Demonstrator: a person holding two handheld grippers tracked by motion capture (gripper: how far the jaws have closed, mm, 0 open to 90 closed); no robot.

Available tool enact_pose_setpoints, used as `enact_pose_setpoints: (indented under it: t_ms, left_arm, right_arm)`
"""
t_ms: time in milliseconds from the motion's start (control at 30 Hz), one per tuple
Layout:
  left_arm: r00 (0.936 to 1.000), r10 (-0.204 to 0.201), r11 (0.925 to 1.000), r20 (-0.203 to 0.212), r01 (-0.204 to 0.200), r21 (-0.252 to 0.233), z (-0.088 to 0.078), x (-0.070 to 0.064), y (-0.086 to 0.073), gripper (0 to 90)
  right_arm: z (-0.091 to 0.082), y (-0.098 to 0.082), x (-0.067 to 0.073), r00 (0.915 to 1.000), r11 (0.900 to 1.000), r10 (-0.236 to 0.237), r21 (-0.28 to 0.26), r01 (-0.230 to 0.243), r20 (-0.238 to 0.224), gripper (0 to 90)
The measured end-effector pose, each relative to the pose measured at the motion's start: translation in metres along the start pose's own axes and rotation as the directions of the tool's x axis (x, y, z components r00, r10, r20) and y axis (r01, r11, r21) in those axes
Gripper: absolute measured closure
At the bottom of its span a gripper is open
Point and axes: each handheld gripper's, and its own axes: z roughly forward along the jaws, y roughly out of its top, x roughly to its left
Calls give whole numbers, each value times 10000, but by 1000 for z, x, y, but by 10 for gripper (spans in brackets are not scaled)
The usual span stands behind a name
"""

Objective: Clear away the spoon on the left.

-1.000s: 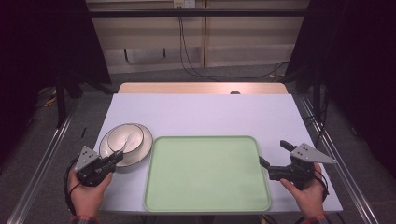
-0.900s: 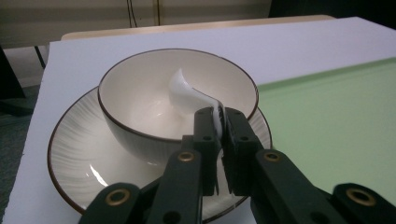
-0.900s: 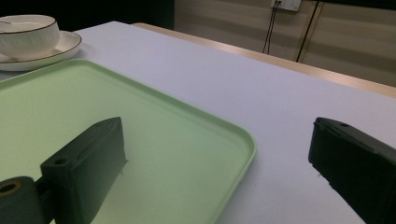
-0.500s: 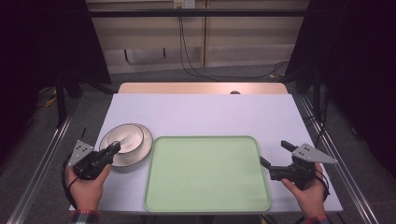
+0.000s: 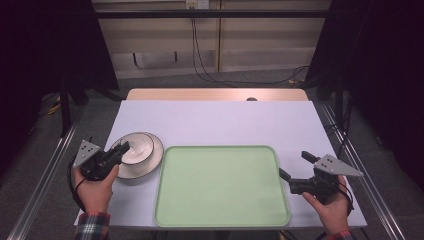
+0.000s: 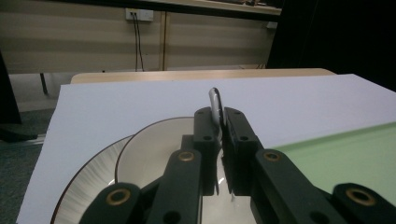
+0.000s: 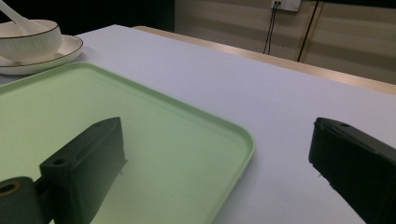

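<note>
A white spoon (image 6: pixel 215 99) is pinched by its handle between the jaws of my left gripper (image 5: pixel 119 150), which is shut on it over the white bowl (image 5: pixel 137 146). The bowl sits on a cream plate (image 5: pixel 150 161) at the table's left. In the left gripper view the jaws (image 6: pixel 219 119) meet above the bowl (image 6: pixel 154 149), with the spoon's edge poking up between them. The right gripper view shows the spoon (image 7: pixel 13 16) slanting out of the bowl (image 7: pixel 32 39). My right gripper (image 5: pixel 294 165) stands open beside the right edge of the green tray (image 5: pixel 222 186), nothing between its jaws (image 7: pixel 215 140).
The light green tray (image 7: pixel 140 126) lies front and centre on the white table top (image 5: pixel 225 122). A wooden strip (image 5: pixel 215 94) runs along the table's far edge. Cables (image 5: pixel 200 55) hang down the wall behind.
My left gripper, shut all along, has moved away from the person and a little upward, over the bowl's near side. The right gripper has stayed put.
</note>
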Motion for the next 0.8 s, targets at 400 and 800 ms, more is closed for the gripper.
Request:
enact_pose_setpoints:
  t_ms: [400,800]
  left_arm:
    - [10000,-50,9998,-26,50,-189,12,2,4,849]
    - [9996,-288,9991,15,288,-298,27,2,7,854]
  right_arm:
    - [1,0,0,10000,10000,-75,39,75,-19,33]
    - [-1,0,-1,10000,10000,-16,-87,16,11,33]
